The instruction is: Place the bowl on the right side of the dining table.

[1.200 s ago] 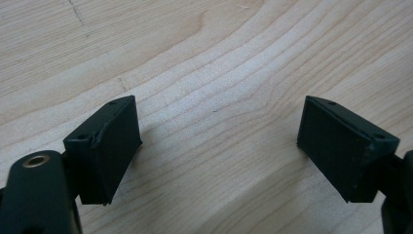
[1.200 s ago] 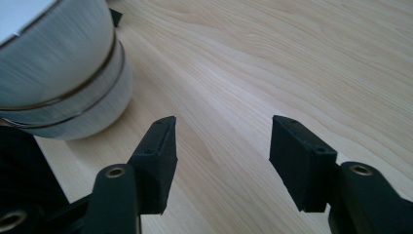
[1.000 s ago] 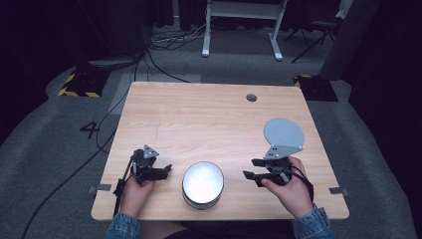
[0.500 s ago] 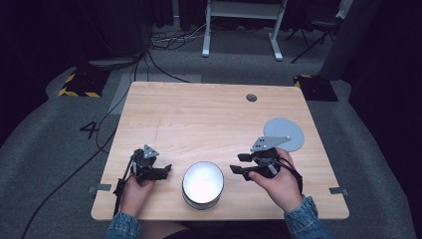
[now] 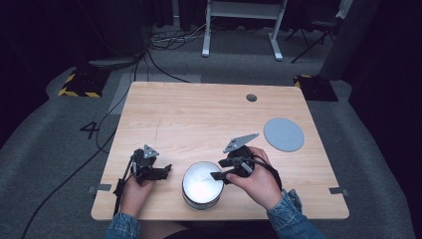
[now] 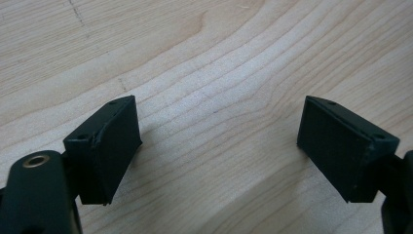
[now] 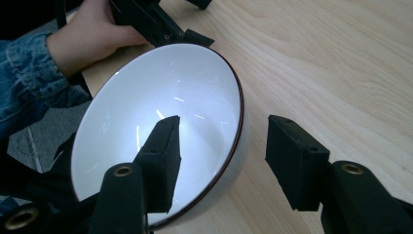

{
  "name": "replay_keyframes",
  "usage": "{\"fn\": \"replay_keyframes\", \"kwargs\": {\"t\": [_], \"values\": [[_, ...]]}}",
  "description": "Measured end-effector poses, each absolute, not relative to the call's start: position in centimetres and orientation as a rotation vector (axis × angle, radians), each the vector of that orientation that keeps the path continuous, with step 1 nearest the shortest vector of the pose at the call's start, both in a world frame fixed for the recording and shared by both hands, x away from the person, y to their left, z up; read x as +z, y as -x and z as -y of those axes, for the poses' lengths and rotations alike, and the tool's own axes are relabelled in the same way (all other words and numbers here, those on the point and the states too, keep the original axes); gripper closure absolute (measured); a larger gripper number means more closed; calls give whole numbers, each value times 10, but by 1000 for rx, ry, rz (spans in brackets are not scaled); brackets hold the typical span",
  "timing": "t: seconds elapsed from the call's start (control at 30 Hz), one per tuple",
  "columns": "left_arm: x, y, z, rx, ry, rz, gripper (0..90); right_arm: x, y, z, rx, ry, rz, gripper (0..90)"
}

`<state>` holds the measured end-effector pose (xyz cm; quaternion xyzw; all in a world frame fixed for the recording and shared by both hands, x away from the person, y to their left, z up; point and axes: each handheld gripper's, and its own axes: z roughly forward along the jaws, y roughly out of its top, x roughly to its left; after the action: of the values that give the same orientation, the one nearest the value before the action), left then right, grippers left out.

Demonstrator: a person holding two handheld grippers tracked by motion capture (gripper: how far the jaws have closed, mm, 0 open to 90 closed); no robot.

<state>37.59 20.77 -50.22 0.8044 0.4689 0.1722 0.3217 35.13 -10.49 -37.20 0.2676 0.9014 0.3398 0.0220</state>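
a: high view, quick rundown — white ceramic bowl with a thin dark rim sits near the front edge of the light wooden table, btwn the two hands.

b: and the right gripper?

a: right at the bowl's rim. right gripper view has one black pad over the white inside, the other outside the wall, rim btwn them. jaws about half apart and they've just been shifting, narrower then a touch wider; pads don't look to be pressing yet, so nothing gripped imo.

b: so which step is this?

a: looks like lining up for a rim pinch. next move prob calls for settling the pads down either side of the wall, then closing squarely. glazed wall, could slip if it bites shallow.

b: left gripper?

a: parked on the table just left of the bowl, jaws spread wide, bare wood grain btwn them in the left gripper view. holding nothing.

b: anything else on the surface?

a: flat grey round disc off to the right, well apart from the bowl. small dark hole in the tabletop near the far edge.

b: room?

a: dim. grey carpet floor, black cables trailing, white metal stand legs at the back, yellow-black hazard tape far left.
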Motion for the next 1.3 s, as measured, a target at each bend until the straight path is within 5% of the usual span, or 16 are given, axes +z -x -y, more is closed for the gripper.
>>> {"fn": "replay_keyframes", "kwargs": {"t": [0.6,1.3], "values": [[-502,-376,-208,453,-2113,-1231,160,-394,-376,82,915,-943,-2871,799],[-502,-376,-208,452,-2113,-1231,160,-378,-383,74,885,-958,-2886,826]]}}
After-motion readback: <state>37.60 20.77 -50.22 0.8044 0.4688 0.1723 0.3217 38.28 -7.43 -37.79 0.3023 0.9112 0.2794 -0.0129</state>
